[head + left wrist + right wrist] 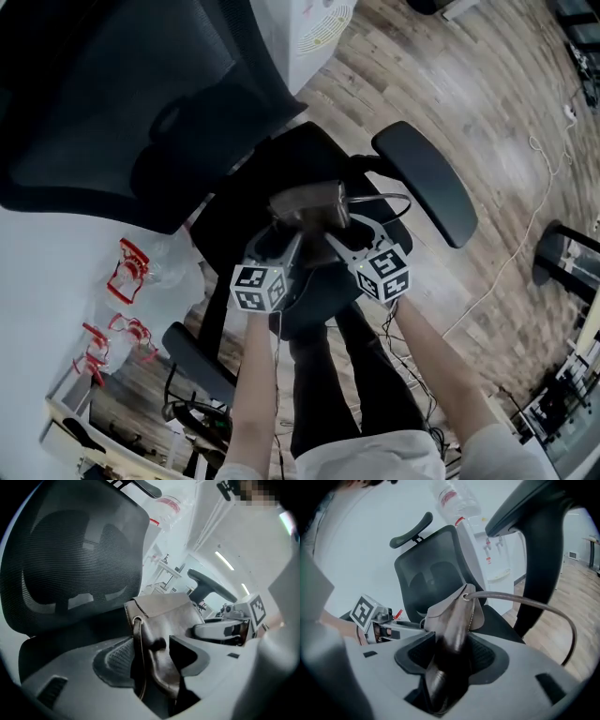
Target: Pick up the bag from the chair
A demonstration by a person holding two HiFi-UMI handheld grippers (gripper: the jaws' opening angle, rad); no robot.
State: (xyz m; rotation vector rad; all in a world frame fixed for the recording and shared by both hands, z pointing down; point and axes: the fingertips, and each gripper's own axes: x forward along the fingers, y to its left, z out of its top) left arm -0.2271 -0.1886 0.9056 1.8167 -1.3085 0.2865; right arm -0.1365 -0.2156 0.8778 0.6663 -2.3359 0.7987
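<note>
While our left gripper point(283, 234) and right gripper point(343, 236) are each clenched on one end of the brown leather bag point(309, 202), it hangs just above the chair point(103, 103) seat, so the pickup seems nearly done, with only carrying it clear left

Smooth brown leather bag point(309, 206), slight sheen; black mesh chair back point(94, 103); matt wood-plank floor point(487, 84).

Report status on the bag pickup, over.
Both shut on the bag: left gripper, right gripper. Held over the chair seat. Loose strap loops beside the armrest; nothing else in the way.
</note>
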